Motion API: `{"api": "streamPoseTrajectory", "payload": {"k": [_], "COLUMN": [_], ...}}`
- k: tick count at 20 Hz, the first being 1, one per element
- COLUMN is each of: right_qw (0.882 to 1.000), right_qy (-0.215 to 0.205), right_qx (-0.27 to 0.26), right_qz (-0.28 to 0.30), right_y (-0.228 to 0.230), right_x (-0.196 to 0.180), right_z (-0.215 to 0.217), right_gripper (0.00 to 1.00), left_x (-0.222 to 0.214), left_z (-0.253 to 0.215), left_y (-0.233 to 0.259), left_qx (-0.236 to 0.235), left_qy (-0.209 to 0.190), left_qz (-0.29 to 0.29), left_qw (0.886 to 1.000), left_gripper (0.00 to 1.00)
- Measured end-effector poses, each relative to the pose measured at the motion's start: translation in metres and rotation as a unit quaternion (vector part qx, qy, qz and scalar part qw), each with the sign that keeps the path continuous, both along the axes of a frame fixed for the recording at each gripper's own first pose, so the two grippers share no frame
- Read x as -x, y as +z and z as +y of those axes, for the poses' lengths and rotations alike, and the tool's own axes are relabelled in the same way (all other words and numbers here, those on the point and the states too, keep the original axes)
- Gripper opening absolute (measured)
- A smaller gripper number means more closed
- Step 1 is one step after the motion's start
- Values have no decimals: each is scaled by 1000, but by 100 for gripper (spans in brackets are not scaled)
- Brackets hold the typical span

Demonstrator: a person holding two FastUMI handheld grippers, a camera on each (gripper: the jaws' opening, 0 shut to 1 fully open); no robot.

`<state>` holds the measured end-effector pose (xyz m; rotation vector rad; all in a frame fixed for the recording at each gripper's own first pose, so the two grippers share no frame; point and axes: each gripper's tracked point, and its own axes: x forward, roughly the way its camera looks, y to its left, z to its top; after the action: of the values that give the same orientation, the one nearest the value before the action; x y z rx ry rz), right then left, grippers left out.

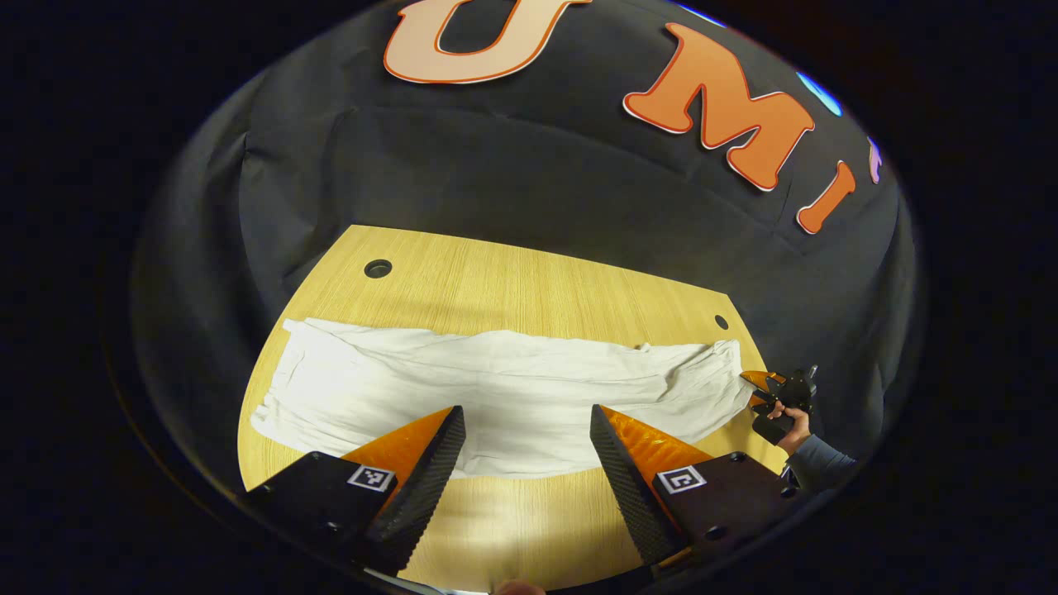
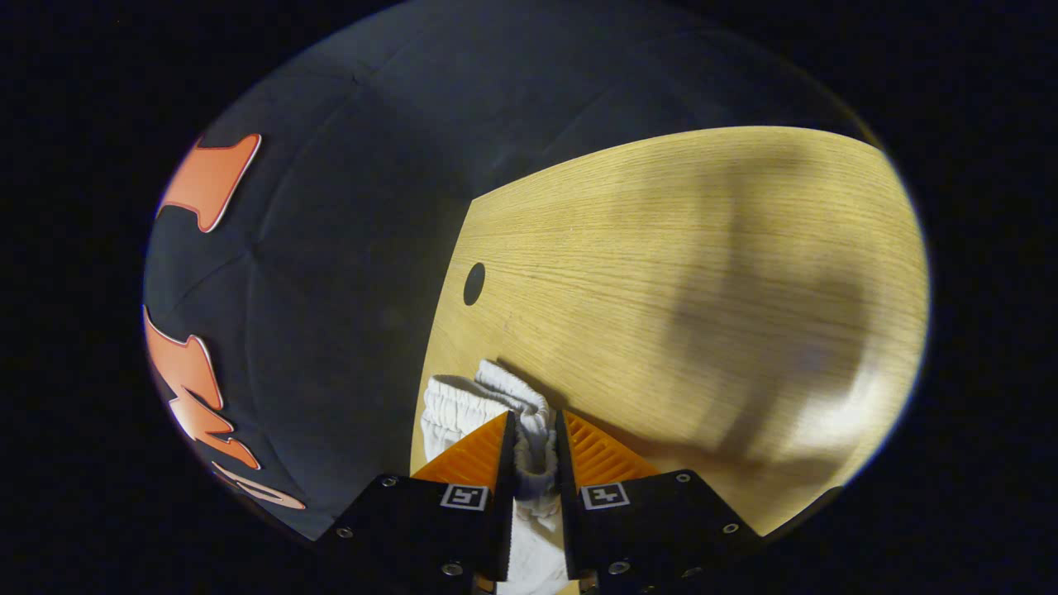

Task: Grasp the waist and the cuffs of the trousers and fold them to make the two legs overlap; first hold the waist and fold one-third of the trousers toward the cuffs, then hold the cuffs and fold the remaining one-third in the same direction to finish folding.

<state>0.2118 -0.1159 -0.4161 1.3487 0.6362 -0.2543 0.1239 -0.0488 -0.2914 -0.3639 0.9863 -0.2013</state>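
We judge the task to be in its early part: the white trousers (image 1: 512, 397) lie stretched out long across the wooden table (image 1: 512, 281), running from the left side of the left gripper view to the right edge, and they look narrow enough that the two legs may already be laid over each other, though we cannot be sure of that from the creases alone. Neither of the thirds has been folded yet, as far as we can see, since the cloth is at full length with no doubled-back section. So what is left is the fold of the waist toward the cuffs and then the fold of the cuffs in the same direction. Our right gripper (image 2: 533, 450) is pressed nearly together on the gathered elastic waistband (image 2: 529, 413), which bunches up between its two fingers at the table's edge, near a dark round hole (image 2: 474, 283) in the tabletop; in the left gripper view we see that same gripper, in a hand (image 1: 781, 413) with a dark sleeve, at the trousers' right end. Our left gripper (image 1: 525, 438) is spread wide, hanging above the middle of the trousers near their front edge, holding nothing, and we cannot tell whether its tips touch the cloth.
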Motion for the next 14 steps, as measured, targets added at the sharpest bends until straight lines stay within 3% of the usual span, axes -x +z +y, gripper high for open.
{"api": "streamPoseTrajectory", "payload": {"k": [5, 14], "right_qw": [997, 983], "right_qy": [-6, 0], "right_qx": [-41, -112], "right_qz": [-61, -148], "right_y": [46, 133], "right_x": [-10, -7], "right_z": [10, 50], "right_gripper": [21, 21], "left_x": [10, 34], "left_z": [1, 31], "left_y": [6, 12], "left_qx": [-2, 11], "left_qy": [17, 52], "left_qz": [-7, -17], "left_qw": [1000, 998], "left_gripper": [99, 99]}}
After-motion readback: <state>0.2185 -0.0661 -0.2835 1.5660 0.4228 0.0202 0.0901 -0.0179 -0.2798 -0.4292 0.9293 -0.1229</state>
